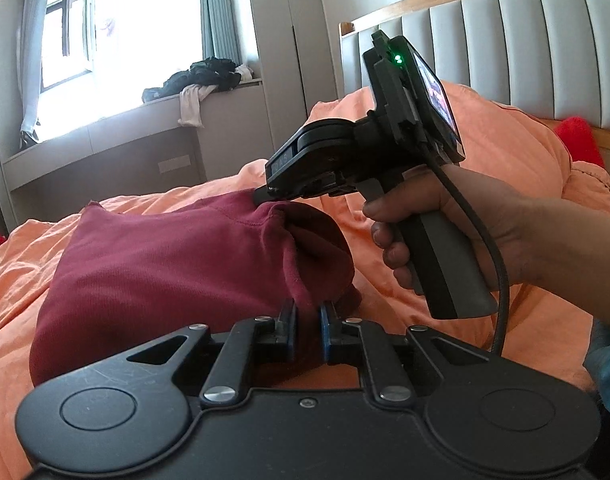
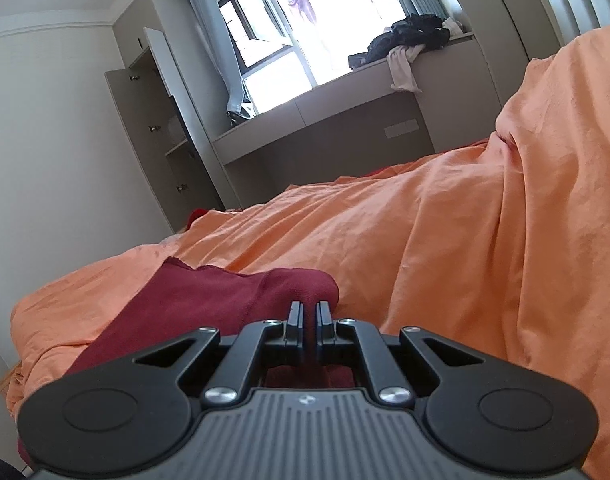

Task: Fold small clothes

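A dark red garment (image 1: 157, 264) lies on the orange bedspread (image 1: 417, 280), its right edge lifted and bunched. My left gripper (image 1: 308, 312) is shut on the near corner of that edge, cloth pinched between its blue pads. Farther back my right gripper (image 1: 261, 196), held by a hand (image 1: 457, 216), grips the far corner of the same edge. In the right wrist view the right gripper (image 2: 309, 312) is shut on the red garment (image 2: 209, 300), with cloth passing between and beneath its fingers.
A grey padded headboard (image 1: 525, 44) stands behind an orange pillow mound (image 1: 505, 132). A red cushion (image 1: 577, 140) shows at the right. Dark clothes (image 1: 201, 76) are piled on the window ledge. An open cabinet (image 2: 157, 140) stands by the wall.
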Demonstrator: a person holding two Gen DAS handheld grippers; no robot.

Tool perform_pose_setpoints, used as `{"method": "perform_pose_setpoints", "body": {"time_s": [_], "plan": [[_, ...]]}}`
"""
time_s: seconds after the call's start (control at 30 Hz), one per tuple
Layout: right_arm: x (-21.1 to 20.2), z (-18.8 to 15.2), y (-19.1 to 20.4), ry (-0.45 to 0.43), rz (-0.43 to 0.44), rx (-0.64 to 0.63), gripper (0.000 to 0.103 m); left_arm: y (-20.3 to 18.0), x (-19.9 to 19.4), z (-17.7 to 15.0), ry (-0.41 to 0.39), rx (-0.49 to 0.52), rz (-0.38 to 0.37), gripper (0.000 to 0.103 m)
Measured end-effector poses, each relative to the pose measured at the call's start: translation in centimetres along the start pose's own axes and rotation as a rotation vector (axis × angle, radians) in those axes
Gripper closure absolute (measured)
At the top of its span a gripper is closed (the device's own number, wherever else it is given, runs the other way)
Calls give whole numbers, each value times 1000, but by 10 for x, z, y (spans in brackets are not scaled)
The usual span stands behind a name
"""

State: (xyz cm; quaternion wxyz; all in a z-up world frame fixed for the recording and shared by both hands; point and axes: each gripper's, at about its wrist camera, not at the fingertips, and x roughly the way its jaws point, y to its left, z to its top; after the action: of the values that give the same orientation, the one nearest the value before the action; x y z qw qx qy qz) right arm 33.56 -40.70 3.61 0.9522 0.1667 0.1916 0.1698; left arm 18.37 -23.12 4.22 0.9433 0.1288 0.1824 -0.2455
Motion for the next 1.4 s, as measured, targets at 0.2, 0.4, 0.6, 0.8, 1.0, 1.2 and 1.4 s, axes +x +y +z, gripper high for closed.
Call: {"method": "perform_pose_setpoints", "body": {"time_s": [0.2,0.4,0.6,0.8,1.0,1.2,1.4], "plan": [[0,-1,0,8,-8,-2,96,-2,3,1,4,8,4,90],[0,-2,-1,15,-14,1,94,-2,2,2,14,6,0,89],[0,-2,-2,16,-33,0,85,1,2,5,29,-7,-19,86],[-3,-4,-5,16,-48,7,75,9,0,8,50,-57,-50,77],[-6,-6,-8,17,-62,10,56,15,-3,13,70,-94,-68,63],[-11,-8,-7,13,-63,11,33,19,-10,19,66,-113,-68,46],[-16,-12,-3,3,-70,7,14,26,-18,24,39,-148,-55,25]]}}
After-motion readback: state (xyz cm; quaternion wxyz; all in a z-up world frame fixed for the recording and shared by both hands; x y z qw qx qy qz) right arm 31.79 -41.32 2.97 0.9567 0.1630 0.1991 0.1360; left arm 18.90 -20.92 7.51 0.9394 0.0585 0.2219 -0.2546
